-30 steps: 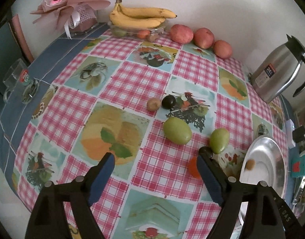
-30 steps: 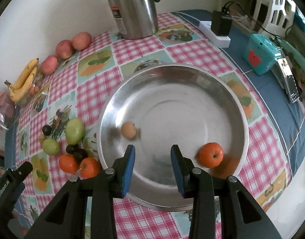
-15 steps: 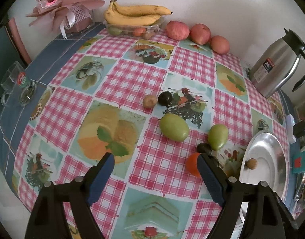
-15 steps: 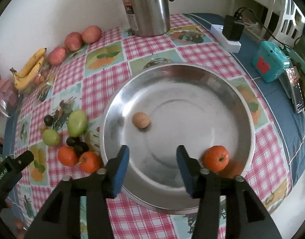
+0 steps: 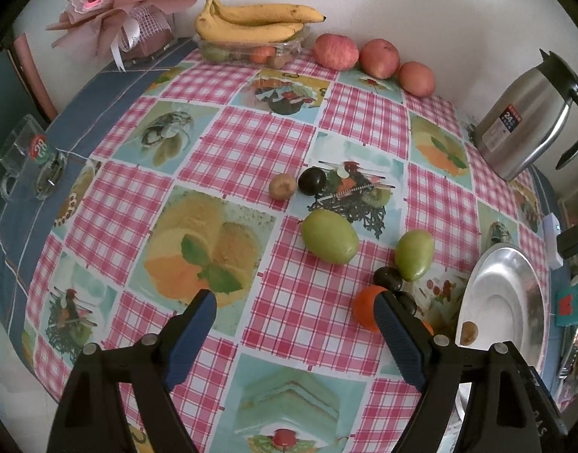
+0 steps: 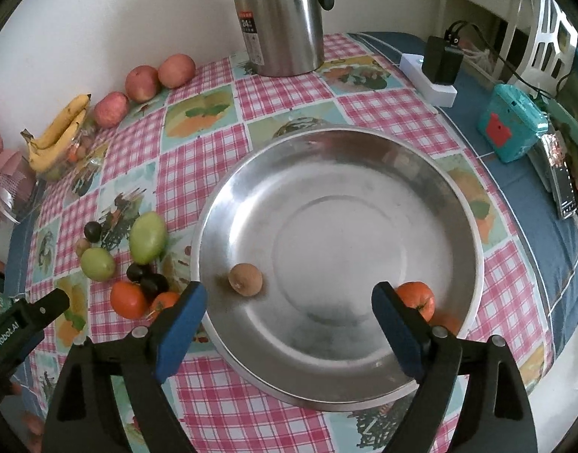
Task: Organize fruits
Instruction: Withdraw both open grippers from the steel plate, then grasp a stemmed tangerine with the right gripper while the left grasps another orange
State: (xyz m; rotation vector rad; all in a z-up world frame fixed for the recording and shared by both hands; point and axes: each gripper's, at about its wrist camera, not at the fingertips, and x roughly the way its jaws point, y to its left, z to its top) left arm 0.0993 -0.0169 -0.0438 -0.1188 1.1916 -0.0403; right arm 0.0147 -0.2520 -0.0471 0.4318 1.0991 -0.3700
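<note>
A steel plate point(image 6: 364, 173) fills the right wrist view, with a small brown fruit point(image 6: 245, 279) and an orange tangerine point(image 6: 415, 298) in it. My right gripper point(image 6: 289, 302) hangs over the plate's near side, its jaws opening with nothing between them. Left of the plate lie two green fruits point(image 6: 147, 236), dark plums point(image 6: 151, 283) and two tangerines point(image 6: 128, 300). In the left wrist view my left gripper point(image 5: 294, 311) stands open above the checked cloth, empty, with a tangerine point(image 5: 364, 307) behind its right finger and a green fruit point(image 5: 329, 236) beyond.
Bananas point(image 5: 251, 22) on a clear box and three apples point(image 5: 377, 58) line the wall. A steel thermos jug point(image 6: 279, 19) stands behind the plate. A power strip point(image 6: 428, 79) and a teal box point(image 6: 511, 128) lie right of it. A glass mug point(image 5: 28, 158) sits at the left.
The right gripper's jaws have spread from nearly shut to wide apart over the plate. The brown fruit and tangerine stay in the plate. The left gripper has kept still.
</note>
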